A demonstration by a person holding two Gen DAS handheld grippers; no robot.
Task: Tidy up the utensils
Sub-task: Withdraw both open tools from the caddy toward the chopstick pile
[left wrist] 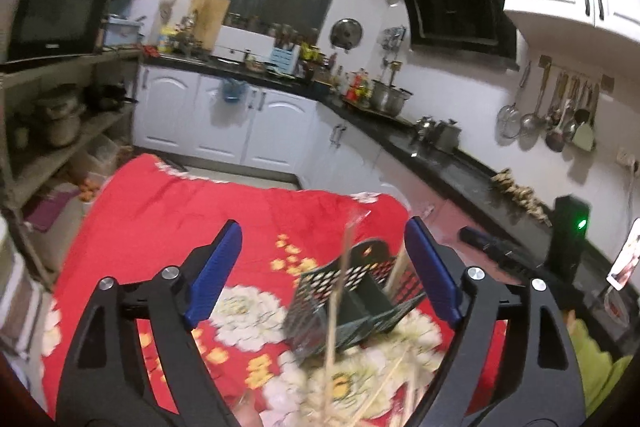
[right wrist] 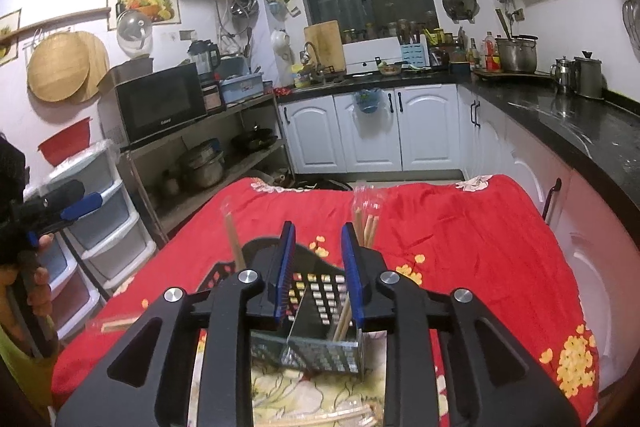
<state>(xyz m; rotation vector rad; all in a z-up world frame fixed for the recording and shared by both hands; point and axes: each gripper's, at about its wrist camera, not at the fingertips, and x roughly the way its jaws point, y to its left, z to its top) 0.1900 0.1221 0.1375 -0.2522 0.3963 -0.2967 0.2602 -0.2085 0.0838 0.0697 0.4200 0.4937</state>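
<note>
Right wrist view: my right gripper (right wrist: 316, 267), narrowly parted and empty, hovers over the holder (right wrist: 308, 327); several chopsticks (right wrist: 370, 227) stand inside, more lie loose (right wrist: 352, 415); left gripper (left wrist: 324, 275) gapes wide, empty.

A utensil basket (right wrist: 320, 311) stands near the desk's (right wrist: 460, 239) near edge, chopsticks (right wrist: 370, 227) upright in its right compartment; loose chopsticks (right wrist: 344, 417) lie before it.

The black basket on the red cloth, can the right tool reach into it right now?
Probably yes. The right tool hangs just above the black basket, open with nothing between its pads. Only the upright chopsticks beside it stand close, and the left tool is off to the side.
</note>
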